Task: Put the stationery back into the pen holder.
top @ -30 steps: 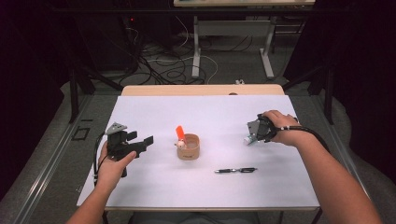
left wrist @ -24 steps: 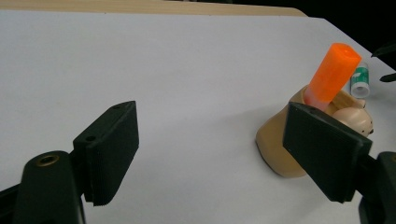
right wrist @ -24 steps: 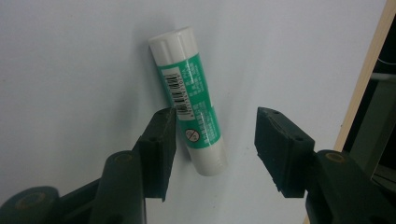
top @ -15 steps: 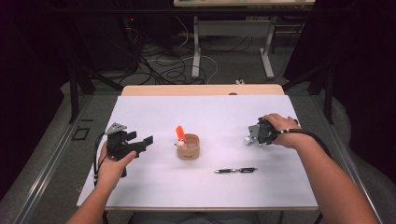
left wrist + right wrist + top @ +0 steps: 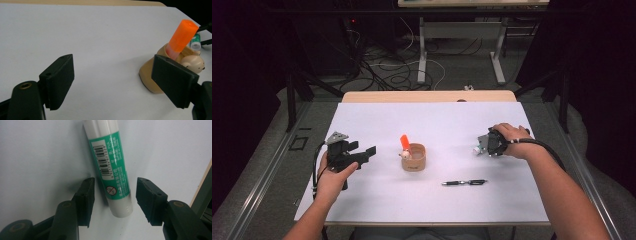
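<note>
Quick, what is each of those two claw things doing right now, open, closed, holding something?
Left gripper: open, holding nothing.
Right gripper: open, jaws on either side of the green and white glue stick, not gripping it.

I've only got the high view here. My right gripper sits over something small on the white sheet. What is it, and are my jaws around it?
Observer: A glue stick, white with a green label, lying flat. The right gripper straddles its lower end, pads clear of it on both sides.
Operator: And the left gripper?
Observer: The left gripper is open with nothing between its jaws, aimed at the tan cup.
Operator: What's inside?
Observer: An orange marker, leaning, beside a small cream figure.
</note>
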A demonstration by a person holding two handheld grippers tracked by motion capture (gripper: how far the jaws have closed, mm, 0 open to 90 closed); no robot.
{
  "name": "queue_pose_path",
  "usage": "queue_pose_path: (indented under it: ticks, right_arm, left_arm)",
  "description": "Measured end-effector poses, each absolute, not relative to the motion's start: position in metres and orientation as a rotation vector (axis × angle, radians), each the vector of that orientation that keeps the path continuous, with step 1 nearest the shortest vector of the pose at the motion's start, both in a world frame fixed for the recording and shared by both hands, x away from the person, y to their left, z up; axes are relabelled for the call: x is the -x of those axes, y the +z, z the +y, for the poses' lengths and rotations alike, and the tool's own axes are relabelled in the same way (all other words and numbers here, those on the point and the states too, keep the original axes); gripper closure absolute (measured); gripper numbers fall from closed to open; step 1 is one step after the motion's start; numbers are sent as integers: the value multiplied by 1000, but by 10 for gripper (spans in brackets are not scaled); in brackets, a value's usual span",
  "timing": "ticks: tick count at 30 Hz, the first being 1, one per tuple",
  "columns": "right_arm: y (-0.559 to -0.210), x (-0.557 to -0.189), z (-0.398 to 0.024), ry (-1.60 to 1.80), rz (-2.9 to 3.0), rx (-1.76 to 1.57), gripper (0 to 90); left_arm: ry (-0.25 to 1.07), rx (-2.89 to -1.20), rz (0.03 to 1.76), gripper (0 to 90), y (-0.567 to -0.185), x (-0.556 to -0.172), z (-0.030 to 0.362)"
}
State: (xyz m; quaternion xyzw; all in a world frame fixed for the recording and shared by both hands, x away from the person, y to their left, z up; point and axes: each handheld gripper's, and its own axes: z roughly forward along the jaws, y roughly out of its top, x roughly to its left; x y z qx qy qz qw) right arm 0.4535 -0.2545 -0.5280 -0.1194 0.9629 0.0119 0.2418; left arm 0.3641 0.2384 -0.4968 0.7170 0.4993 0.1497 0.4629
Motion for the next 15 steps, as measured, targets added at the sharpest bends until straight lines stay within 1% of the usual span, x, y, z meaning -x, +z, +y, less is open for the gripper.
queue_pose_path:
  ticks: [5,8,9,15]
  right_arm:
    - [-531,-455,-253,6,2632,347,498]
    - [-532,-454,-251,8,2632,330,513]
    - [-532,-456,-250,16,2621,369,519]
    - [-533,-453,-248,-20,2623,390,606]
  left_arm:
    - [367,-1761,1230,190,-497,-364,239]
    - [368,-1761,1230,190,-497,-365,239]
    - [369,-1763,1228,190,-497,-365,239]
    - [368,-1765,1228,190,-498,-365,239]
